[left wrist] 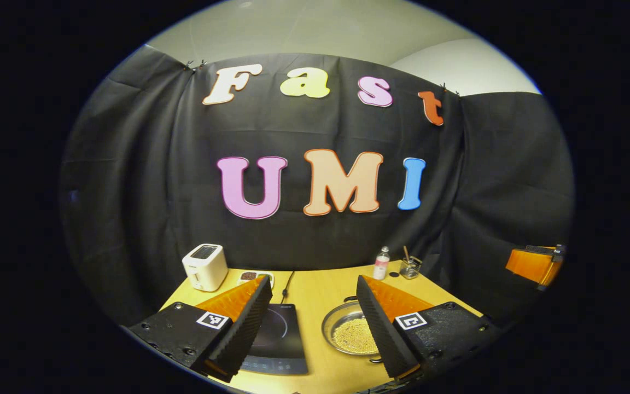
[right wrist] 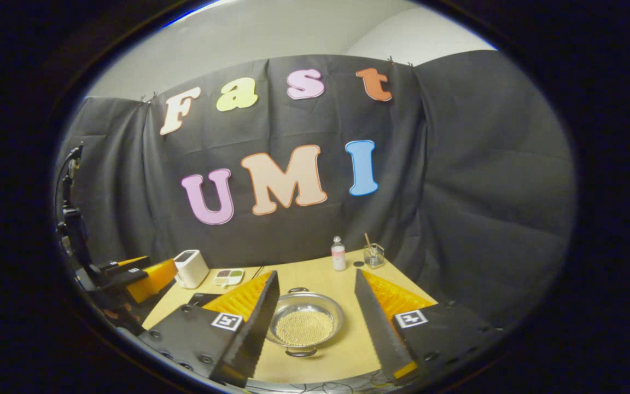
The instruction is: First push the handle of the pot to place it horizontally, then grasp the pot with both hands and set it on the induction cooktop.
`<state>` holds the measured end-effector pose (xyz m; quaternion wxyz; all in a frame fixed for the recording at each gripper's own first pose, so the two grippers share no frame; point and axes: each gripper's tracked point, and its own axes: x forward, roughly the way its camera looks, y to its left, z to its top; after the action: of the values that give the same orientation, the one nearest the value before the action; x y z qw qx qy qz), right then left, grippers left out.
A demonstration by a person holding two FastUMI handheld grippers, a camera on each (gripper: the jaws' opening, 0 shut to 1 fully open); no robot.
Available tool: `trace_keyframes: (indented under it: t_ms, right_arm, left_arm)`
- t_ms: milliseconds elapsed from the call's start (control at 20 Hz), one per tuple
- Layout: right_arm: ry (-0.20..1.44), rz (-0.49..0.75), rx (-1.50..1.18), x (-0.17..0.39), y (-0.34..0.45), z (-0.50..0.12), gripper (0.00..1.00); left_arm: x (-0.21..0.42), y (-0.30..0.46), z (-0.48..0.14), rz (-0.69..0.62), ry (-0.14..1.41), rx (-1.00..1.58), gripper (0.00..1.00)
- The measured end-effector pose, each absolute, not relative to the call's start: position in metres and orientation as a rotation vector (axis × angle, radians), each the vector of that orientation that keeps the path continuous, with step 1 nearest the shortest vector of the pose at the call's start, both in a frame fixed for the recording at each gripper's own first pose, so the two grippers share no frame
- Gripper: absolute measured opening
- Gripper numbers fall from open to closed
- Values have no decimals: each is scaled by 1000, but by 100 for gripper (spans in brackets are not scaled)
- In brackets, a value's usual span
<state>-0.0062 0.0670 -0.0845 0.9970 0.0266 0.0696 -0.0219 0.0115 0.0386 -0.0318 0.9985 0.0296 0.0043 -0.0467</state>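
A shallow metal pot [right wrist: 307, 323] holding small pale grains sits on the wooden table [right wrist: 348, 350]. One loop handle [right wrist: 297, 290] points away from me and the other [right wrist: 301, 353] points toward me. My right gripper [right wrist: 315, 273] hovers open above the pot, a finger on each side, touching nothing. In the left gripper view, the pot [left wrist: 342, 328] lies right of the black induction cooktop [left wrist: 276, 339]. My left gripper [left wrist: 313, 279] is open over the gap between them. The cooktop [right wrist: 201, 299] peeks out behind my right gripper's left finger.
A white toaster [left wrist: 204, 266] and a small dish [left wrist: 255, 276] stand at the back left. A small bottle [left wrist: 381, 262] and a glass jar [left wrist: 410, 268] stand at the back right. The other gripper [left wrist: 534, 265] shows far right, and the left one [right wrist: 140, 279] far left.
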Motion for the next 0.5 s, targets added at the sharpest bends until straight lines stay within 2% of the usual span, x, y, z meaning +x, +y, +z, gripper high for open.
trace_keyframes:
  t_ms: [50,100,150,200,250,300,350,400,450,500]
  right_arm:
    - [150,-33,53,-1,69,-90,66]
    - [159,-22,52,3,72,-94,62]
    - [166,-11,46,5,75,-97,48]
    - [175,-8,32,9,76,-102,40]
    - [180,2,23,11,80,-106,25]
    - [184,9,17,13,83,-110,19]
    - [199,26,8,15,90,-116,12]
    - [216,54,3,16,98,-123,0]
    - [230,75,-7,16,107,-131,5]
    - [247,99,-12,16,113,-139,4]
  left_arm:
    - [9,45,-34,-79,9,59,91]
    - [7,51,-34,-62,10,61,91]
    - [6,56,-35,-47,10,62,91]
    - [4,61,-36,-34,9,63,91]
    - [3,66,-38,-22,10,62,91]
    - [1,69,-39,-14,10,58,95]
    - [0,73,-41,-5,11,54,95]
    - [0,77,-42,3,12,50,91]
    - [-2,80,-44,11,15,46,95]
    - [-2,83,-44,17,17,42,91]
